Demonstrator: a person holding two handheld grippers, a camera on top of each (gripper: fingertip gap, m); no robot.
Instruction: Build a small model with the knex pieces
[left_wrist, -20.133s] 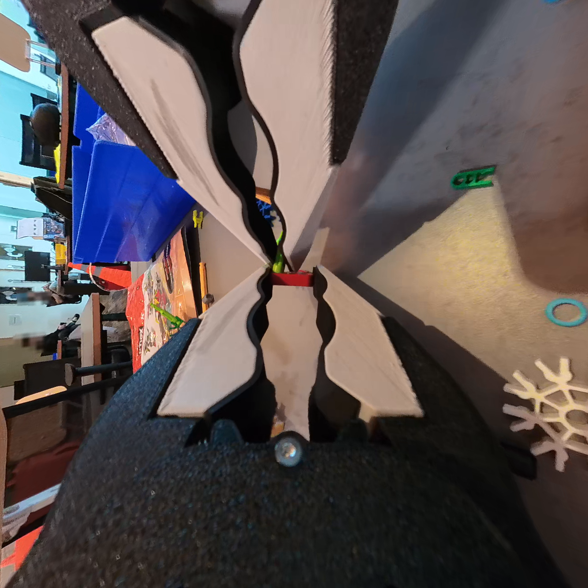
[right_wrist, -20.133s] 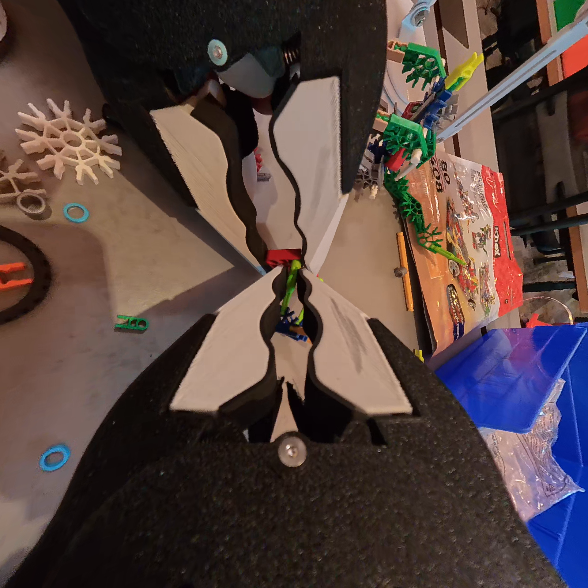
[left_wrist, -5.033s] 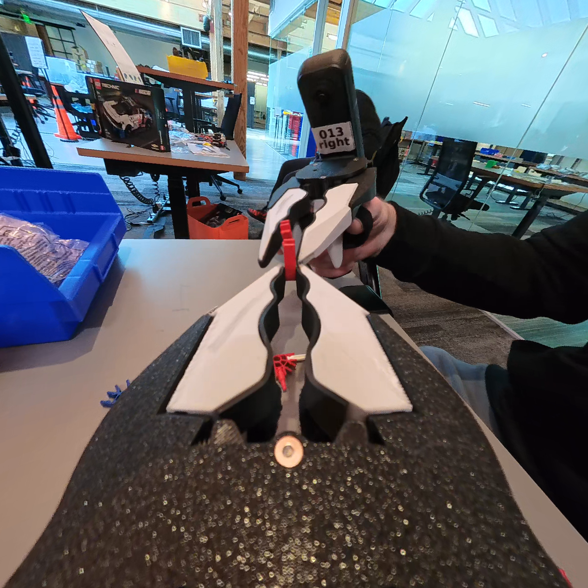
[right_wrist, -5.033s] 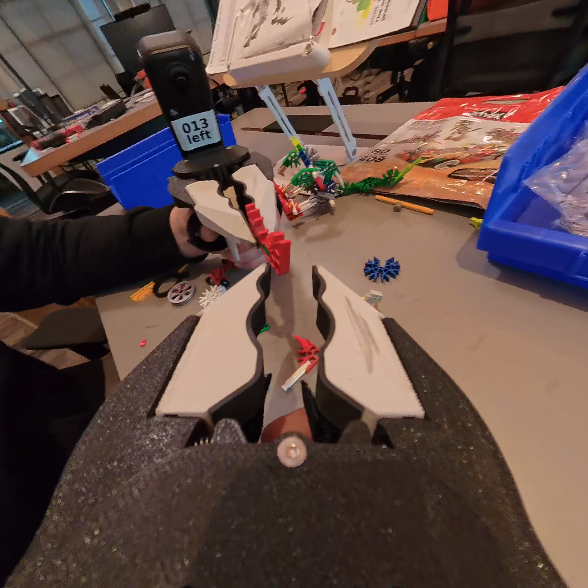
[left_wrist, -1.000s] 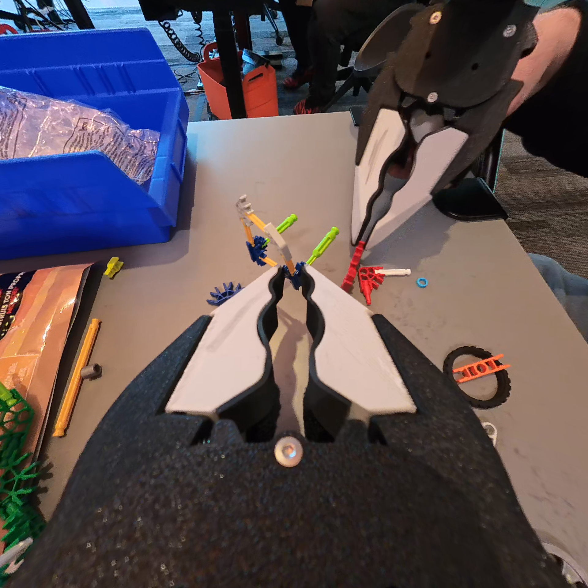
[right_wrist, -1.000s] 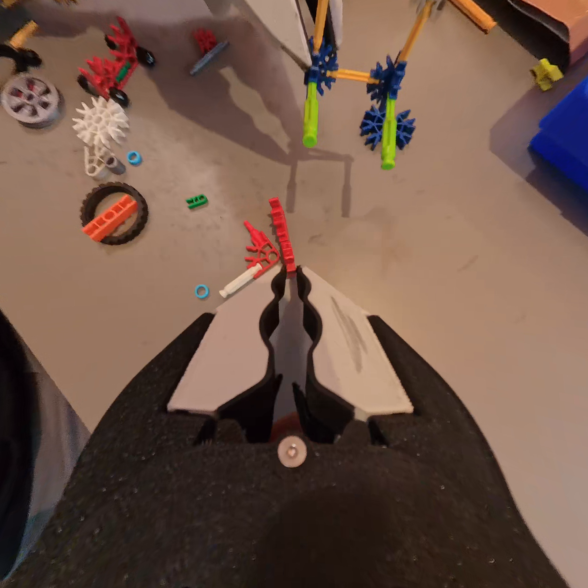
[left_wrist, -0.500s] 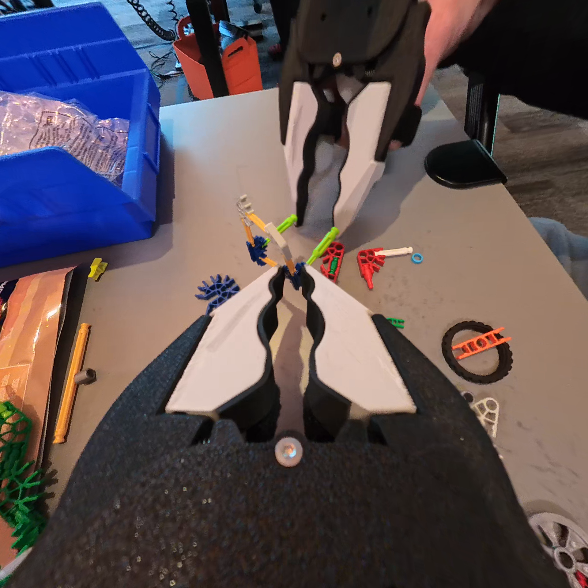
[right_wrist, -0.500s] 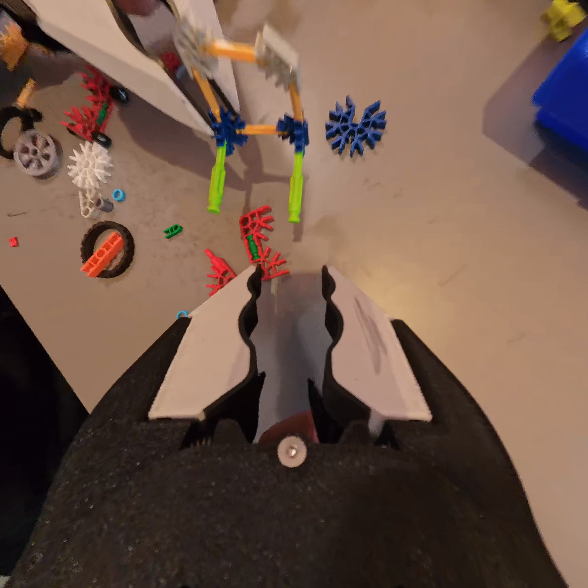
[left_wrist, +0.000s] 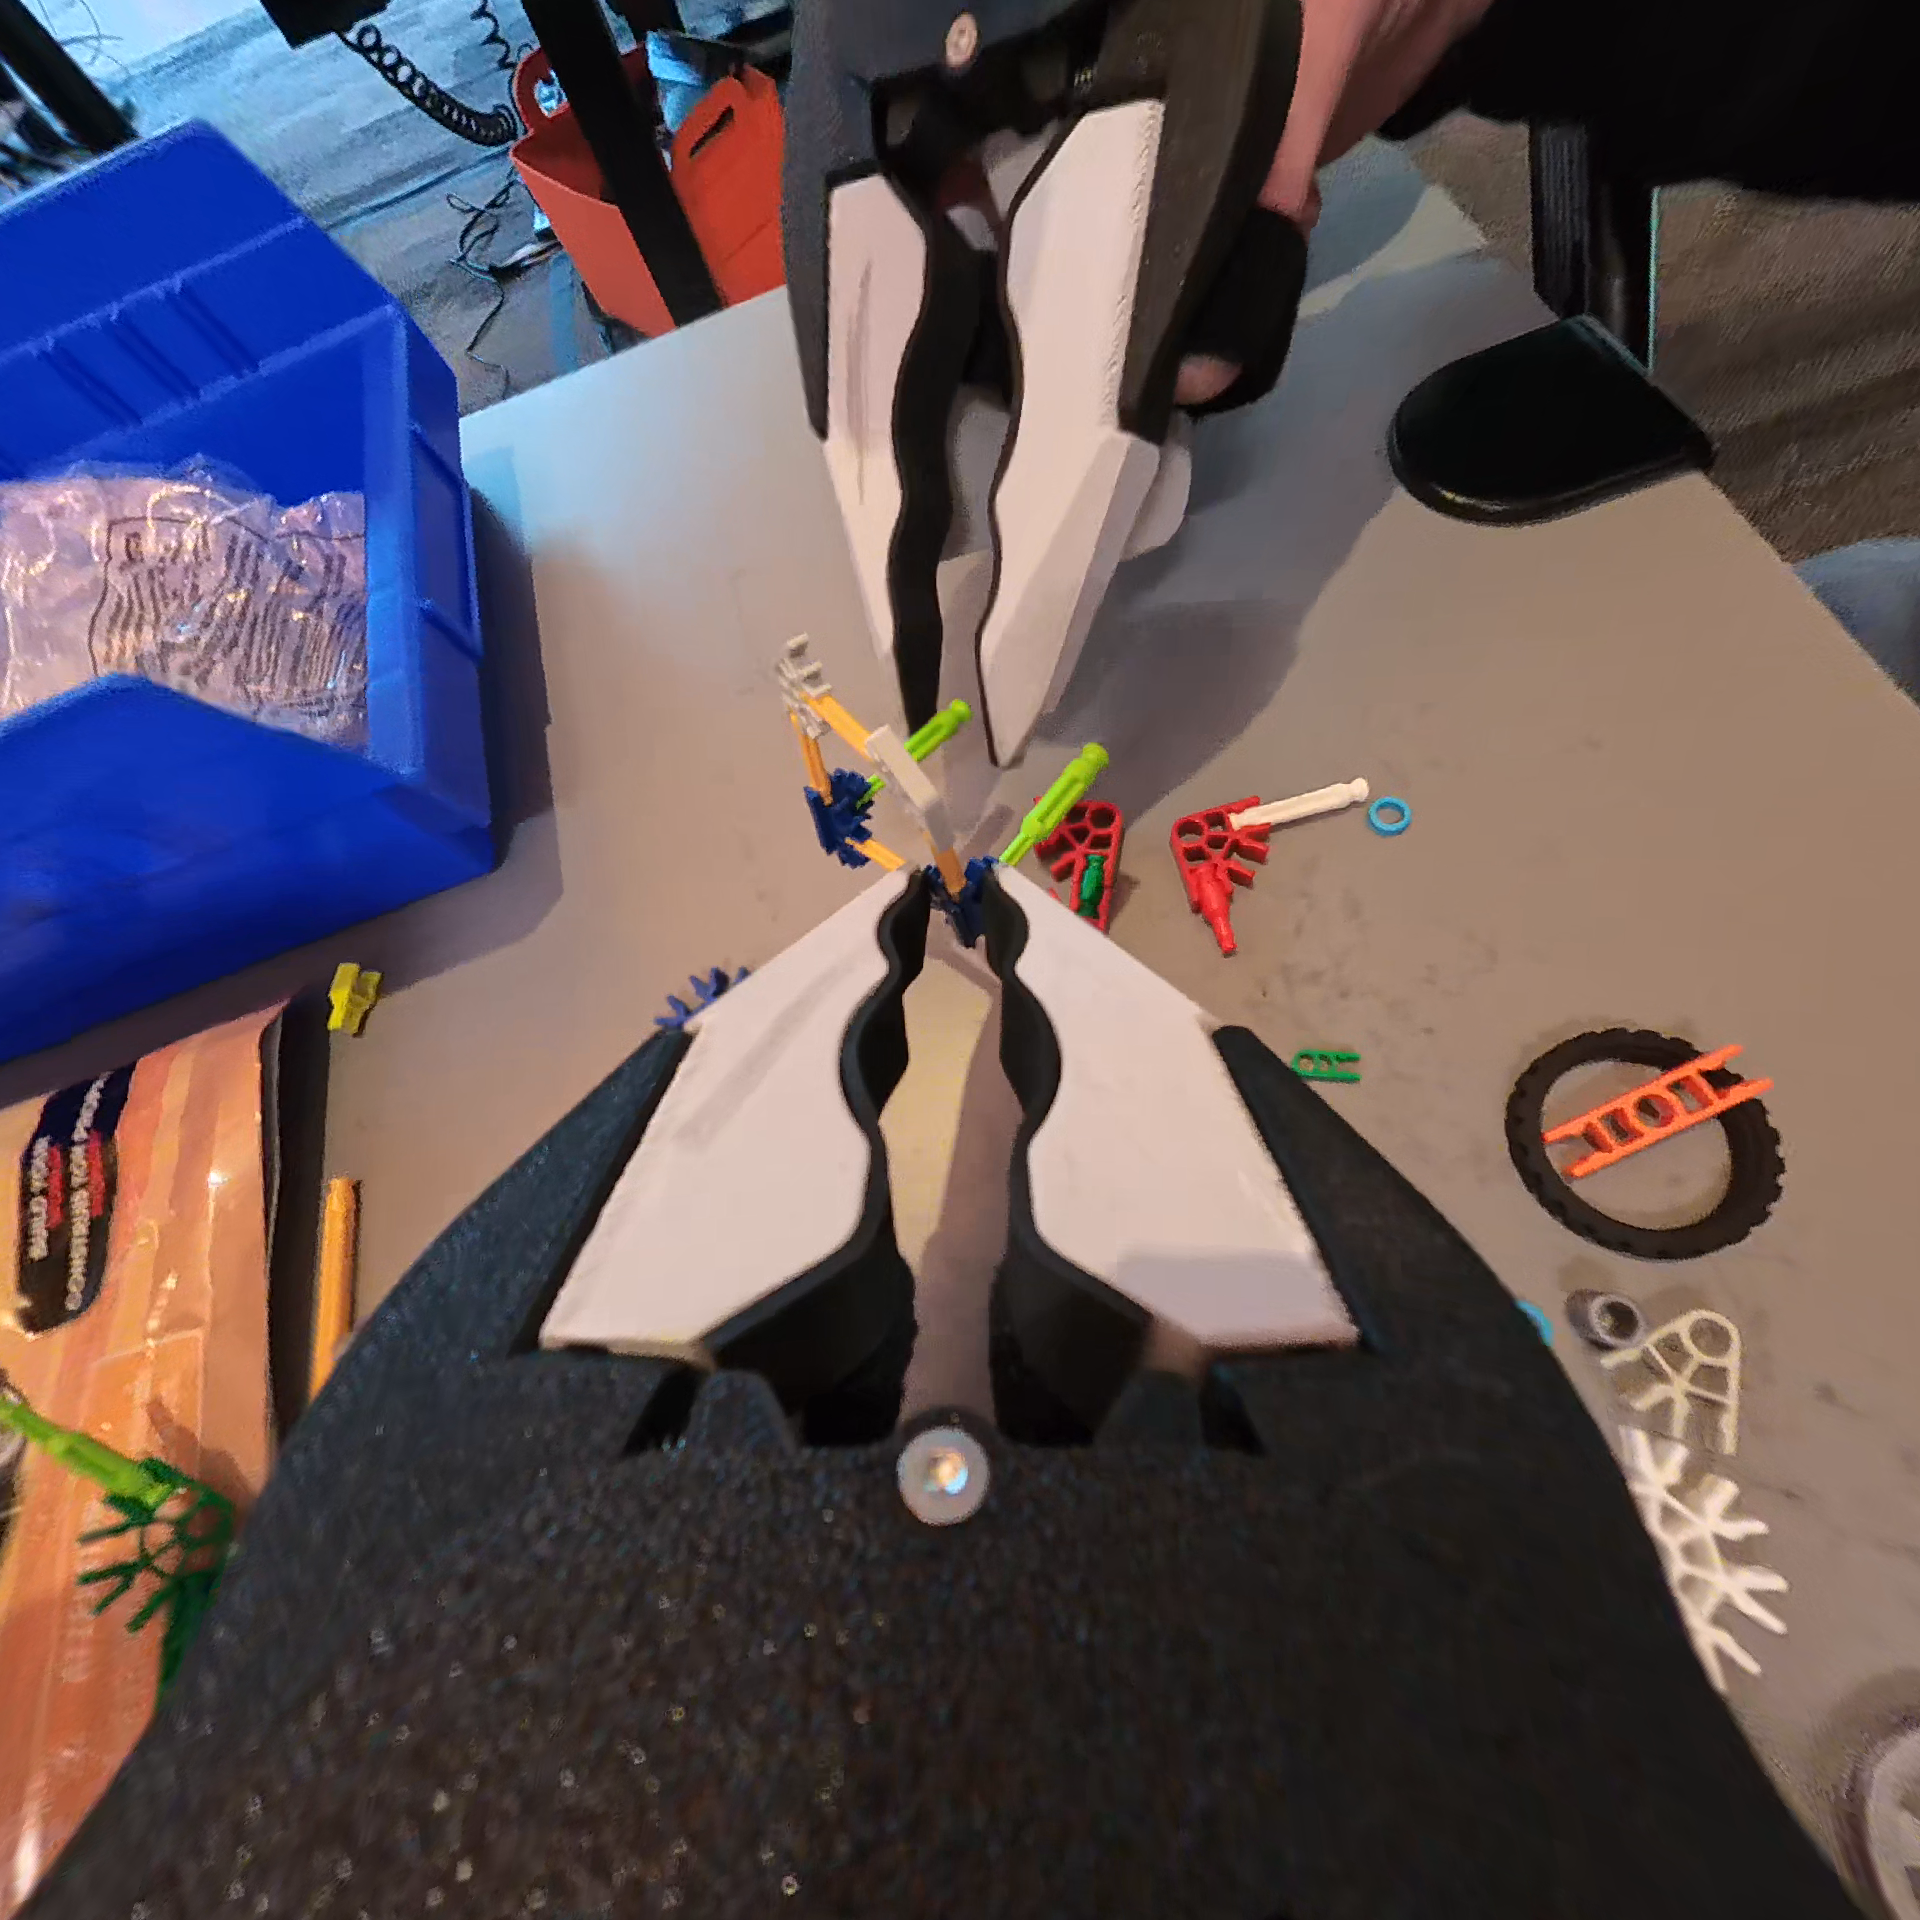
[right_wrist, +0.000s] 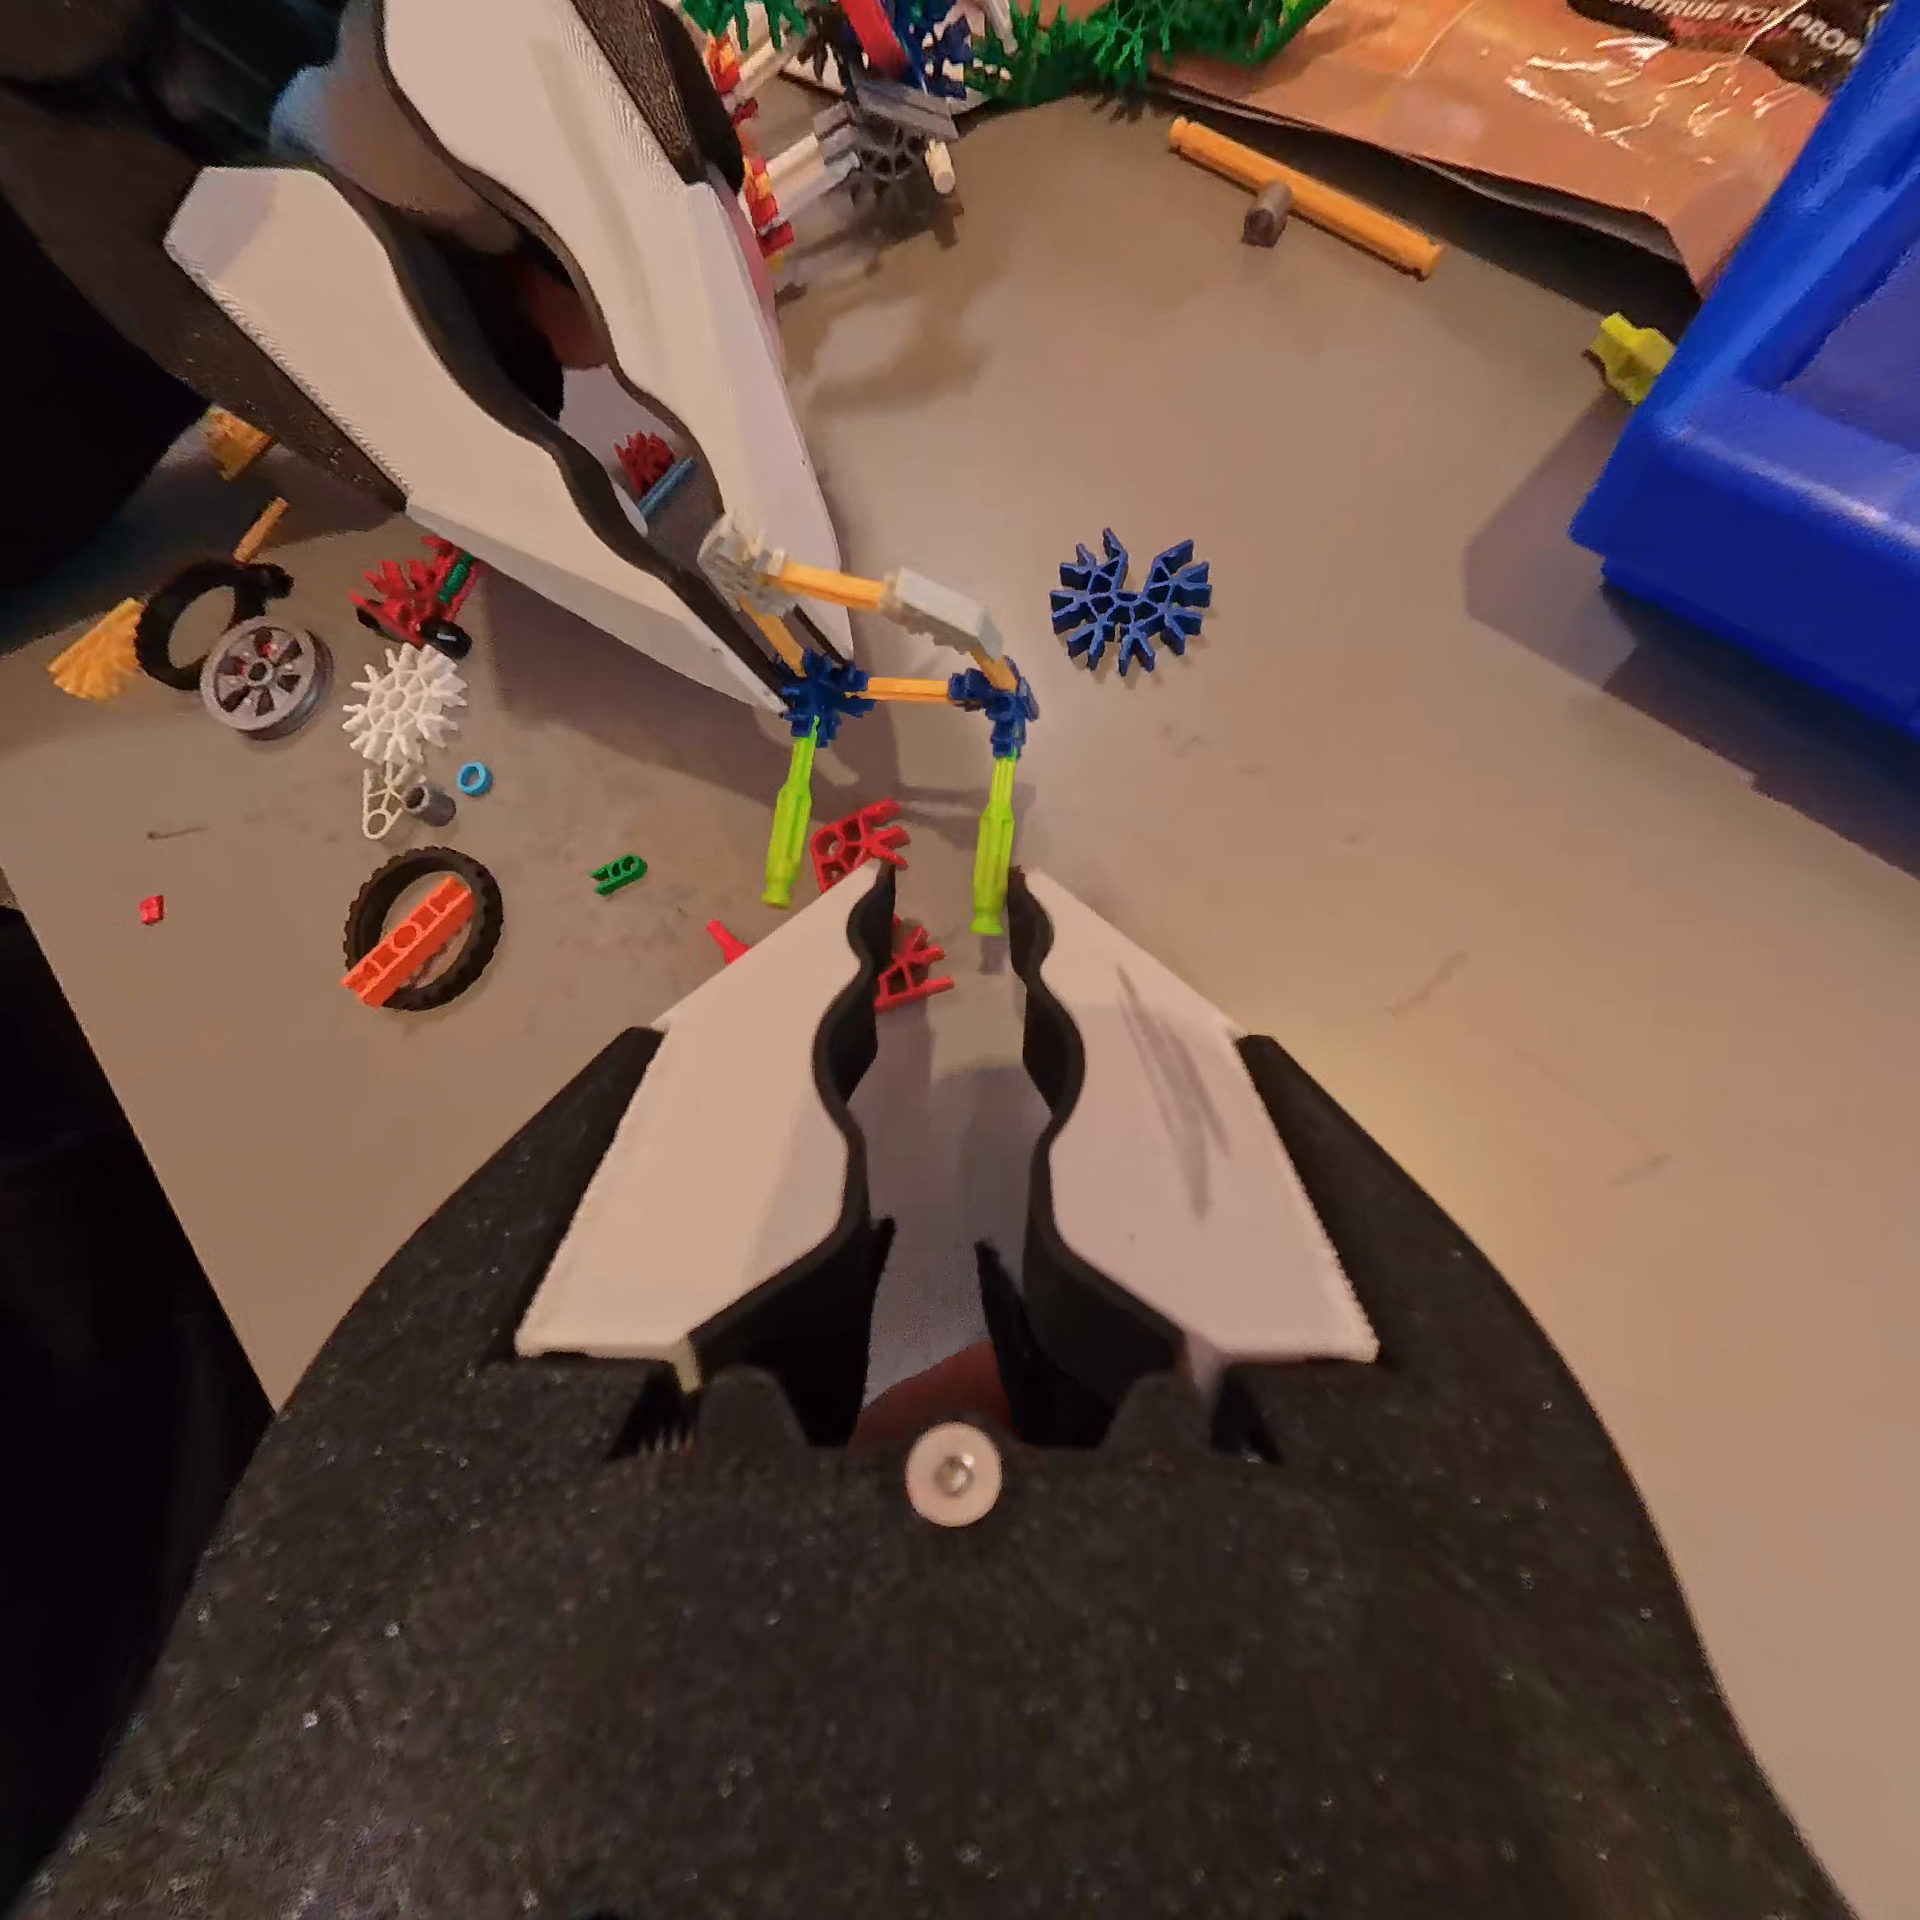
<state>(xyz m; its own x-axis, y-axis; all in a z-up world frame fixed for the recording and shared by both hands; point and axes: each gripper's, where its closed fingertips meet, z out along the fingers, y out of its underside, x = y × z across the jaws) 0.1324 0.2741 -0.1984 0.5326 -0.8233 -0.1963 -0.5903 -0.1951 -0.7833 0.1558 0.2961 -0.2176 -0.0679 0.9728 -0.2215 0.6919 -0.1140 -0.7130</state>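
Above the tabletop (right_wrist: 1351, 935), left gripper (left_wrist: 951, 894) pinches the rod frame's blue connector (right_wrist: 821, 694); right gripper (right_wrist: 951, 914), jaws spread, flanks its green rod (right_wrist: 992, 847).

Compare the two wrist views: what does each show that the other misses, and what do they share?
Only the left wrist view shows the plastic bag inside the blue bin and the white rod plugged into a red piece.

Only the right wrist view shows the grey wheel and the whole loose blue connector.

Both show the left hand-held gripper shut on the rod frame, the right hand-held gripper open at a green rod, and the tyre holding an orange piece.
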